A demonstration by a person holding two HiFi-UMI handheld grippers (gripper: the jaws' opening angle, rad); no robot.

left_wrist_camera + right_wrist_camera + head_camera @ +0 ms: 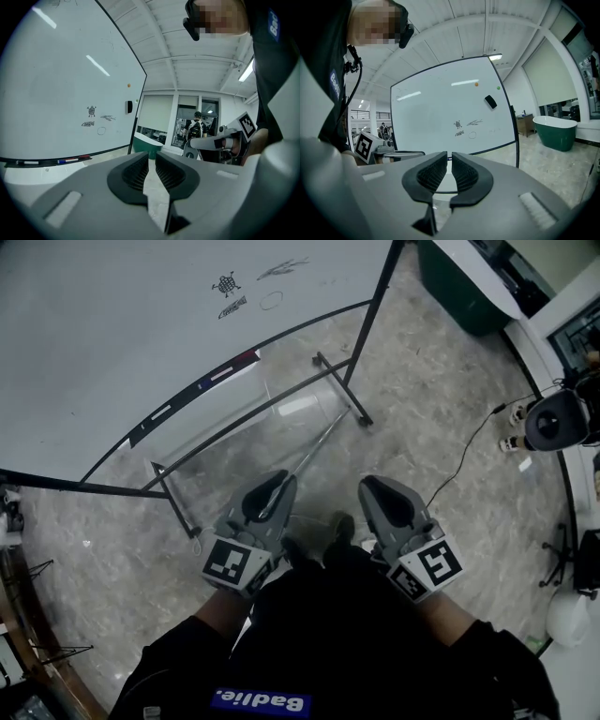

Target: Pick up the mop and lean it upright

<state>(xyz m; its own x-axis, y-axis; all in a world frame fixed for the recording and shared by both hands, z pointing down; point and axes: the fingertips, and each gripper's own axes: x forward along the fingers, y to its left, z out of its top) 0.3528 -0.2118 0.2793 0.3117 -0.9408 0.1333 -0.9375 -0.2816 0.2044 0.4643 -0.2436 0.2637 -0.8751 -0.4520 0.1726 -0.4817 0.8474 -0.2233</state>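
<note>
Metal, thin and pale grey, makes up the mop pole [317,446]. In the head view it runs as a straight slanting line from beside the foot bar [342,388] of the whiteboard stand down to the tip of the left gripper [278,482]. Its near end is lost behind that gripper, and the mop's head cannot be made out. The left gripper view shows ribbed black pads and released jaws, with a narrow gap through which only floor shows. The right gripper [449,158] is likewise slack: its jaws stand a slit apart, grasping nothing, with the whiteboard behind the gap. Both grippers have smooth, rounded grey shells, and each carries a cube with black-and-white square markers.

The whiteboard [131,324] is a glossy white sheet in a thin black tubular frame. A tray [202,390] along its lower edge holds red and blue markers. A black eraser [490,101] sticks to the board, with an orange dot and a green dot near it. The floor [422,390] is polished, veined grey stone. A deep-green tub [464,282] stands beyond the stand, and a black cable [464,460] trails across the floor near the right gripper.

Marks on the board are small doodles [228,285]: a turtle-like figure, scribbles and an oval, too small to read as words. A blue patch [261,702] with white letters sits on the person's dark top.
</note>
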